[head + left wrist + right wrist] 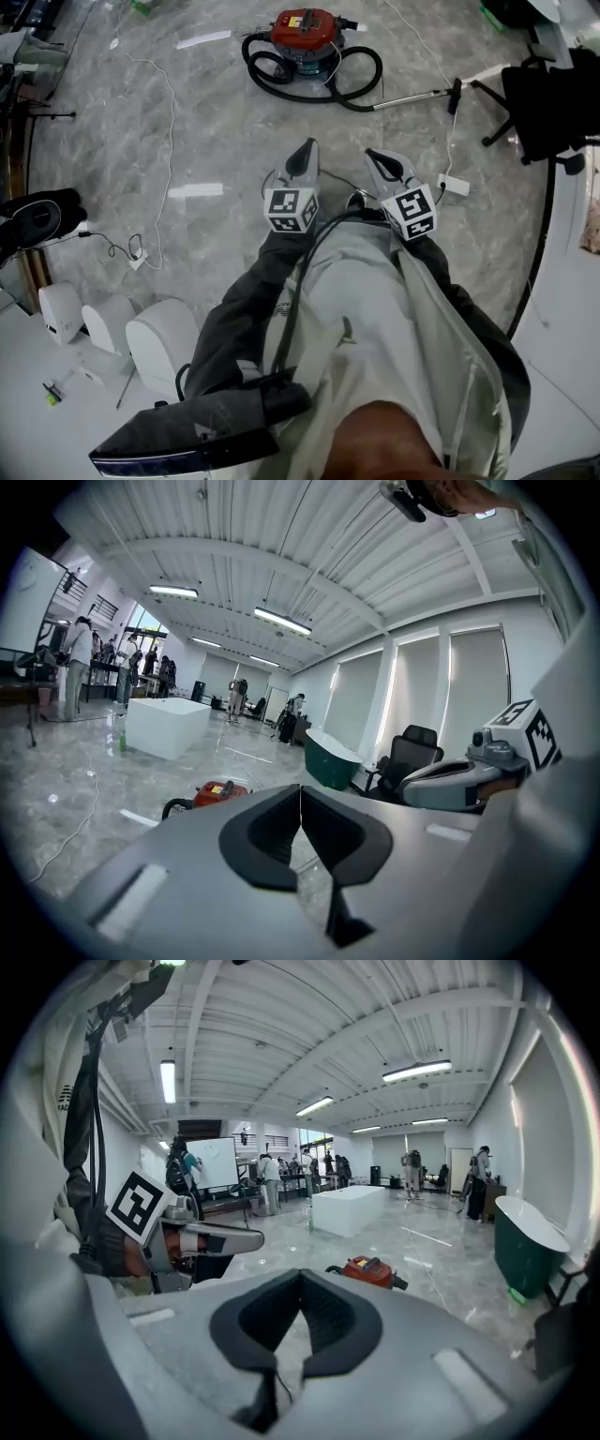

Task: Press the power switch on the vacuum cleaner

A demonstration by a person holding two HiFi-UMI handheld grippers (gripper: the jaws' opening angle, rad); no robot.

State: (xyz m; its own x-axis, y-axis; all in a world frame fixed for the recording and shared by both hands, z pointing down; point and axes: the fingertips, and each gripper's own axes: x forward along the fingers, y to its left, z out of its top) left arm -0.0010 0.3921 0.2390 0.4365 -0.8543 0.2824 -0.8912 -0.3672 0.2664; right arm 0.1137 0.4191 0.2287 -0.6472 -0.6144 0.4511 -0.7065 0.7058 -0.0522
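The red vacuum cleaner [305, 33] stands on the grey marble floor far ahead of me, its black hose [352, 89] coiled around it and a metal wand [417, 96] running off to the right. My left gripper [306, 148] and right gripper [371, 155] are held side by side at waist height, pointing toward it, well short of it. Both are shut with nothing between the jaws. In the left gripper view the vacuum cleaner [217, 792] shows just left of the closed tips [300, 789]. The right gripper view has the vacuum cleaner [367, 1270] just right of the tips [300, 1275].
A black office chair [548, 103] stands at the right near the wand's end. A white cable [169, 141] trails across the floor at left, and a power strip [453, 185] lies at right. White rounded units [159, 337] sit at lower left. Distant people stand beyond a white block [167, 726].
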